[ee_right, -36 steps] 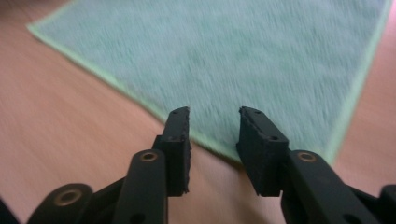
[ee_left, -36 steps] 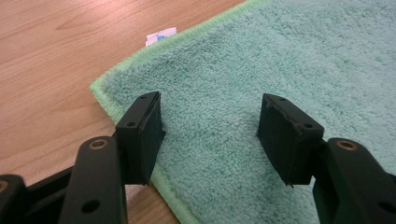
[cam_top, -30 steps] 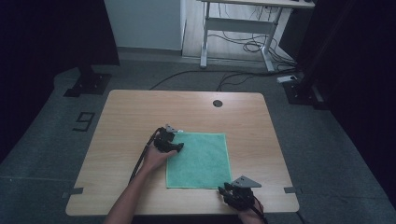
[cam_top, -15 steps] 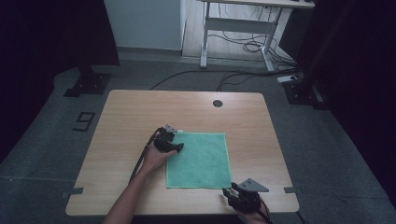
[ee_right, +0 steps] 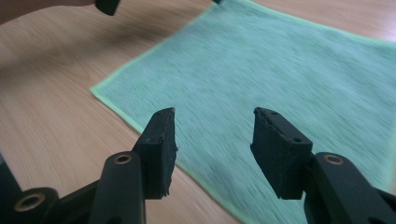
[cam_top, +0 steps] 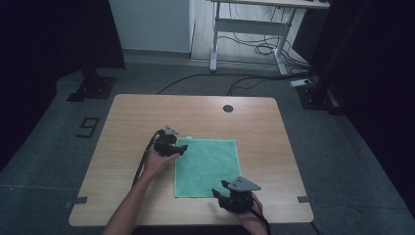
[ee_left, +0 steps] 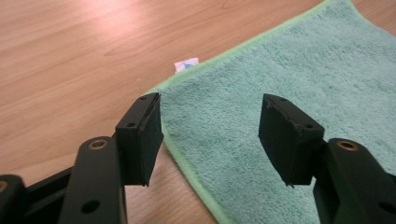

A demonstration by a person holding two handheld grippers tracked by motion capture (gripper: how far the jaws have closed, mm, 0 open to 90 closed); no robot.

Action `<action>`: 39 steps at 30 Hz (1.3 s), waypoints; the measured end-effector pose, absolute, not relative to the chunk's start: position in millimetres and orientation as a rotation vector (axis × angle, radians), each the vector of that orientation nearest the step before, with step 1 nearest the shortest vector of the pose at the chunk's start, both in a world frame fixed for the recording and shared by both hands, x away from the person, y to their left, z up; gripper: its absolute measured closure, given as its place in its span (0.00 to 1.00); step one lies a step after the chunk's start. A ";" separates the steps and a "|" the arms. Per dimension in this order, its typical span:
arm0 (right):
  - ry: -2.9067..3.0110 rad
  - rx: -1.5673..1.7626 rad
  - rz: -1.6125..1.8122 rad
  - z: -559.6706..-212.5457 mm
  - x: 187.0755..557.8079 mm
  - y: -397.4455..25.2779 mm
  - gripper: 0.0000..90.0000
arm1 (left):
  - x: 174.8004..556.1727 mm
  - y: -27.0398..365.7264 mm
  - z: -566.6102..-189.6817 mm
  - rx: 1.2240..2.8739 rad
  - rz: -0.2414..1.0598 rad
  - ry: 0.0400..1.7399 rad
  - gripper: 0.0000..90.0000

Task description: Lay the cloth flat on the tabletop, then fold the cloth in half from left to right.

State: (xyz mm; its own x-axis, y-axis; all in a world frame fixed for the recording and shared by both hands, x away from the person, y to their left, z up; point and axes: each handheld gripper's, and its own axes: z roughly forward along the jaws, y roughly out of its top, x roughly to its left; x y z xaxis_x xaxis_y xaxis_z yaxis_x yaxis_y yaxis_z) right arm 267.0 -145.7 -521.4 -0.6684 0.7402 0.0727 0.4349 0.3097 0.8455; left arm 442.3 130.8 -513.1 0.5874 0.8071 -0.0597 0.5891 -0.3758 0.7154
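A green cloth (cam_top: pixel 208 164) lies flat on the wooden table (cam_top: pixel 147 112). My left gripper (cam_top: pixel 182 148) is at the cloth's far left corner. In the left gripper view it (ee_left: pixel 210 105) is open, its jaws straddling the cloth's (ee_left: pixel 280 60) edge by a small white tag (ee_left: pixel 187 65). My right gripper (cam_top: pixel 219 192) is at the cloth's near edge, right of the middle. In the right gripper view it (ee_right: pixel 215 114) is open and low over the cloth (ee_right: pixel 280 60), with nothing between the jaws.
A round dark hole (cam_top: pixel 228 108) sits near the table's far edge. Bare wood lies left and right of the cloth. Beyond the table are a white desk frame (cam_top: pixel 244 29), floor cables and a black stand (cam_top: pixel 93 83).
My right gripper has moved a little left and forward, up to the cloth's near edge. The left gripper and the cloth have stayed put.
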 end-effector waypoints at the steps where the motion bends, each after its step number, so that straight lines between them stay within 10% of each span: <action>1: 2.261 1.048 1.300 -522.4 269.7 -140.8 0.55 | 442.5 131.5 -512.9 2.097 0.392 1.110 0.44; 39: 2.430 0.880 1.340 -542.5 289.0 -50.4 0.53 | 481.7 142.8 -522.4 2.091 0.405 1.216 0.50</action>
